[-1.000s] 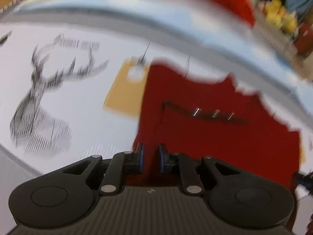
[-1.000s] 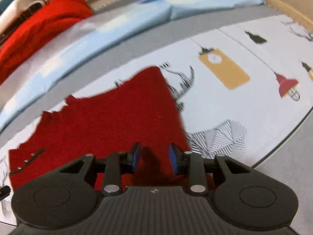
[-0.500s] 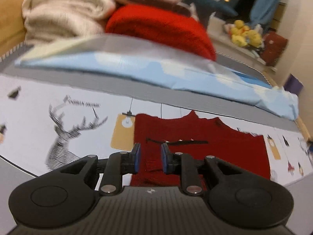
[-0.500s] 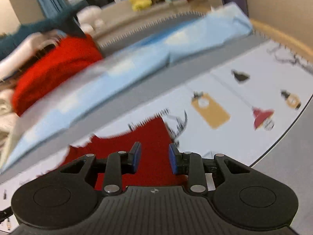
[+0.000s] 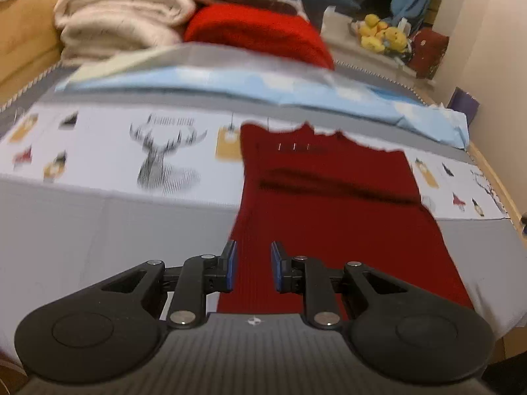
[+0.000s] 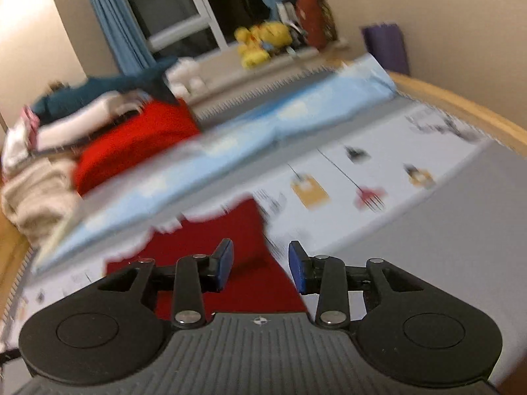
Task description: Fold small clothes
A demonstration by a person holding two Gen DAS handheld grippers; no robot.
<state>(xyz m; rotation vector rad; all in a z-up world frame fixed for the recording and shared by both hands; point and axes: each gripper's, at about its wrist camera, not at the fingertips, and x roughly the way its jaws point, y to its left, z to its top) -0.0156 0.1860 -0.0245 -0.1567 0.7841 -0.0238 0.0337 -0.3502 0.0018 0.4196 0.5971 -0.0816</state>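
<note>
Dark red garment (image 5: 329, 197) flat on bed (image 5: 82, 230); left hand-held gripper (image 5: 252, 270) narrowly parted, grip unclear; right hand-held gripper (image 6: 260, 266) opening, pads clear of cloth.

Dark red garment (image 5: 329, 204) looks ribbed, matt knit.

Warm, dim indoor light. Heavy motion blur on both views, worst on the sheet (image 6: 329, 177) prints. Fisheye bends the edges. Dark window (image 6: 171, 3) behind shows a lamp glint.
</note>
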